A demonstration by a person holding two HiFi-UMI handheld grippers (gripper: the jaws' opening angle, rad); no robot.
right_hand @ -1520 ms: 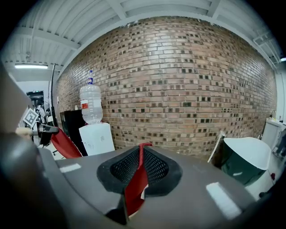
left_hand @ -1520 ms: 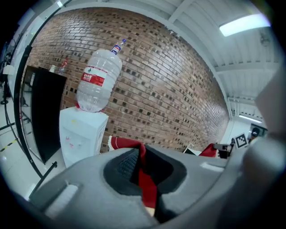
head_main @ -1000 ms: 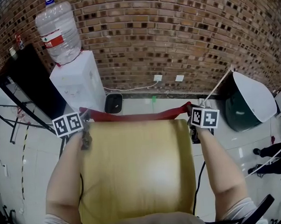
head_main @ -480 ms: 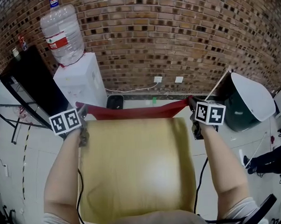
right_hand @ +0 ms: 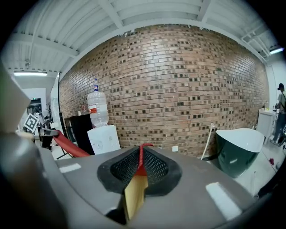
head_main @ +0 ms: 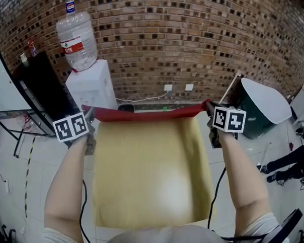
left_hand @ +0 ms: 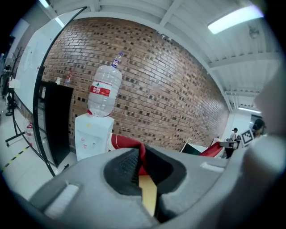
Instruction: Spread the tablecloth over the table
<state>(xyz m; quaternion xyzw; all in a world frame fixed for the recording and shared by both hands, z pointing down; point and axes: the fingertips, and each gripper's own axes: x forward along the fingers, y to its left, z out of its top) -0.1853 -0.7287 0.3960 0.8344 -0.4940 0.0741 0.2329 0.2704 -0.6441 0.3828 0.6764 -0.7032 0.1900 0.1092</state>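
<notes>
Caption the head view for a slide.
Left tool and right tool, each shut on a corner, hold the cloth stretched before a brick wall.

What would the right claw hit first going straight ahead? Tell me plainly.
Past the tablecloth it grips, the right claw has open air ahead; first in line is probably the brick wall, low down, right of the water dispenser. Depth is unclear.
</notes>
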